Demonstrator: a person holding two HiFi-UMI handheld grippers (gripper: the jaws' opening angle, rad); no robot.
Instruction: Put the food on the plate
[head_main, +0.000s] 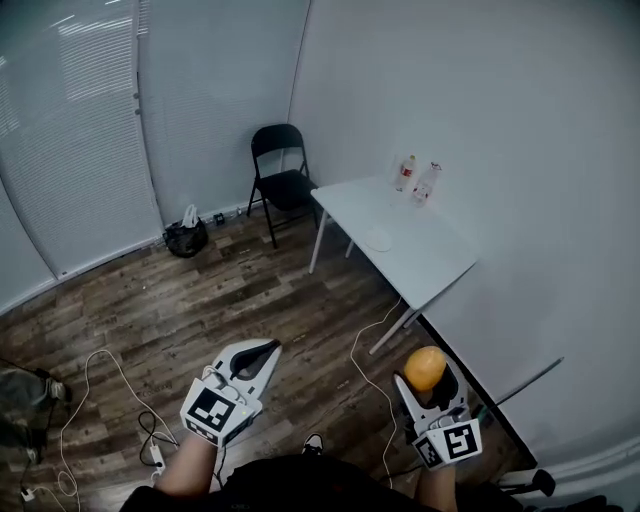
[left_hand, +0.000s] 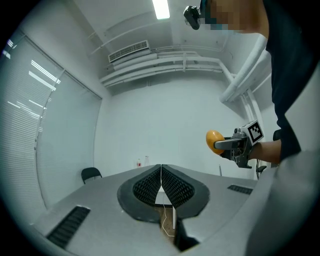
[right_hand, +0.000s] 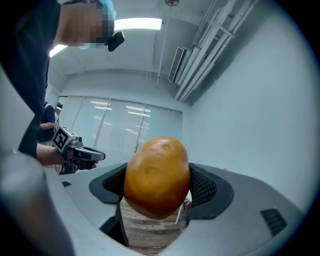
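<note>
An orange-brown, rounded piece of food (head_main: 425, 368) like a bread roll sits between the jaws of my right gripper (head_main: 428, 378), which is shut on it; it fills the middle of the right gripper view (right_hand: 157, 176). My left gripper (head_main: 262, 355) is shut with nothing in it, its ribbed pads pressed together (left_hand: 161, 186). Both hang low over the wooden floor, well short of the white table (head_main: 420, 262). A small white plate (head_main: 378, 238) lies on that table. The left gripper view catches the right gripper and the food (left_hand: 215, 141) off to its right.
Two bottles (head_main: 415, 178) stand at the table's far end by the wall. A black folding chair (head_main: 283, 180) is beside the table's far left corner. A dark bag (head_main: 186, 237) sits by the blinds. White cables (head_main: 95, 385) trail over the floor.
</note>
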